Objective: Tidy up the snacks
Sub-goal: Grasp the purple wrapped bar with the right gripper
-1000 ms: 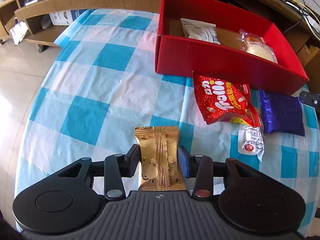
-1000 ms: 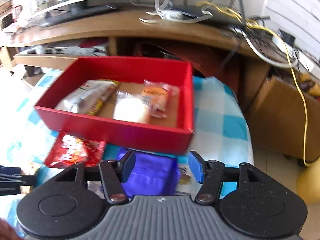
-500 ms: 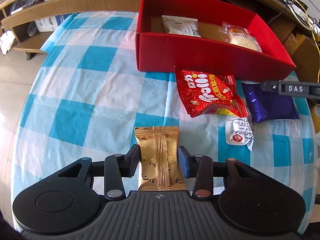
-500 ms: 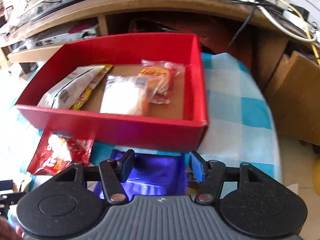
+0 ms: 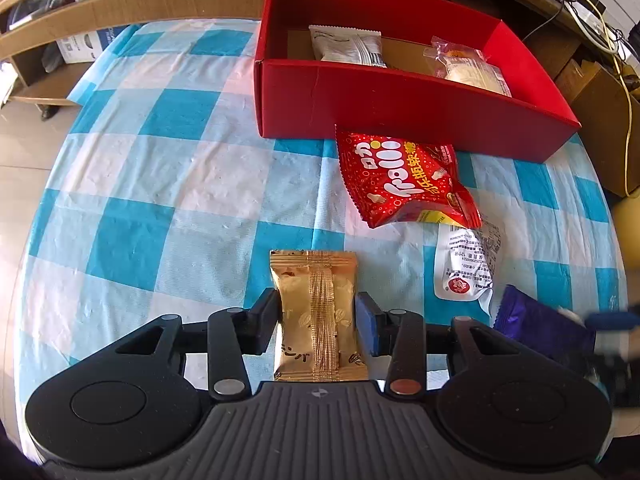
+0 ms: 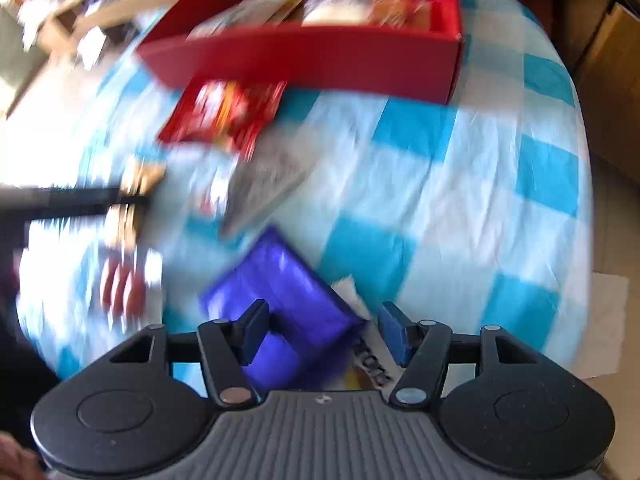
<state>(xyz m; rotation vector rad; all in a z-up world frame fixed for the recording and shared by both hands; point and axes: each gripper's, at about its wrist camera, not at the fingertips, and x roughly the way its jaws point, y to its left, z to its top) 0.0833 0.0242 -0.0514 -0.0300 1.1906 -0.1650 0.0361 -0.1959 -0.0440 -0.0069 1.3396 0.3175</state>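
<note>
Gold packet (image 5: 318, 312) clamped in left gripper (image 5: 316, 322); purple packet (image 6: 286, 312) under right gripper (image 6: 324, 334).
Left jaws press both packet sides, above the checked cloth (image 5: 160, 184). Right jaws stand apart around the blurred purple packet; grip cannot be confirmed. Red box (image 5: 400, 100) holds two wrapped snacks; red bag (image 5: 404, 182) lies just before it.
</note>
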